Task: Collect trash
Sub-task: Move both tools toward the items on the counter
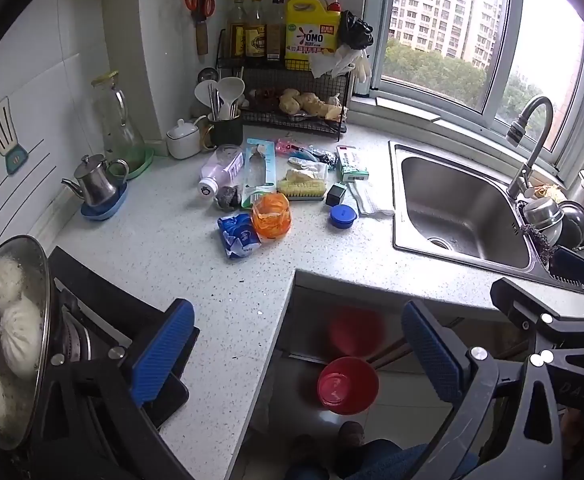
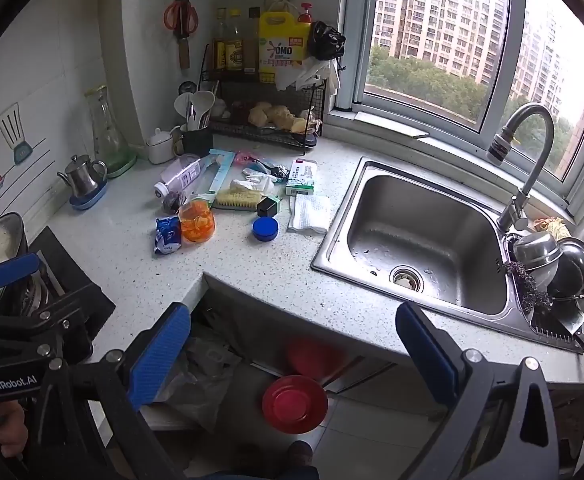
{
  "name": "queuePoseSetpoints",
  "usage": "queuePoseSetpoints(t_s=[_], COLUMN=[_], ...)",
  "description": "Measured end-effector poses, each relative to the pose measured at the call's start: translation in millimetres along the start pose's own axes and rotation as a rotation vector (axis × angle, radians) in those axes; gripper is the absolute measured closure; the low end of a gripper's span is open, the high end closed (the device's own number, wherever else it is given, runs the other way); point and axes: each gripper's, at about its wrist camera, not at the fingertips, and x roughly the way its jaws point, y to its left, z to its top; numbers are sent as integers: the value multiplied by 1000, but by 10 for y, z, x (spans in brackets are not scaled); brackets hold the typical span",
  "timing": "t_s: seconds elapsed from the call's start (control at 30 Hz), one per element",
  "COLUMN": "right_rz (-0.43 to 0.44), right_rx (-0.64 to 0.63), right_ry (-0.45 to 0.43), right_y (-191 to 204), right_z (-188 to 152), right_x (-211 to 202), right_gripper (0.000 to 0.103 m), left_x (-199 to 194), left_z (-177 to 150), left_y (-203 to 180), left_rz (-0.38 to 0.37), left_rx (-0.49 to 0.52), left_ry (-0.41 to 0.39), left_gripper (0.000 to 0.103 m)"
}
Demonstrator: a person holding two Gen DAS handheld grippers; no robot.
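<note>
A: Kitchen counter (image 1: 172, 248), speckled white, sink (image 1: 463, 208) at the right. Step?

B: Start of collecting. Both my claws hang off the counter edge, nothing picked yet. My left gripper (image 1: 297, 354) is spread wide and empty, my right gripper (image 2: 292, 354) the same.

A: Trash where?

B: Clustered mid-counter, left of the sink, well apart from my claws. I count one lilac bottle (image 1: 220, 170), one blue wrapper (image 1: 238, 236), one orange plastic bag (image 1: 271, 216), one blue lid (image 1: 343, 216), one small green-white carton (image 1: 351, 164), one folded paper towel (image 2: 309, 213).

A: Bin?

B: One red bucket (image 2: 295, 403) on the floor below, my guess.

A: Next?

B: Reach forward, likely the wrapper first, the nearest piece; close on it.
</note>
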Motion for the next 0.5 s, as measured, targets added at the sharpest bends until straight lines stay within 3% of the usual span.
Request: queuePoseSetpoints(t_s=[0.5], right_rz=[1], right_rx=[-4], right_ry=[12], right_y=[33], right_z=[-9], right_x=[2], right_gripper=[0], left_x=[19], left_z=[-14], left_y=[45], left_rz=[2], left_rx=[2], left_ry=[9], left_gripper=[0])
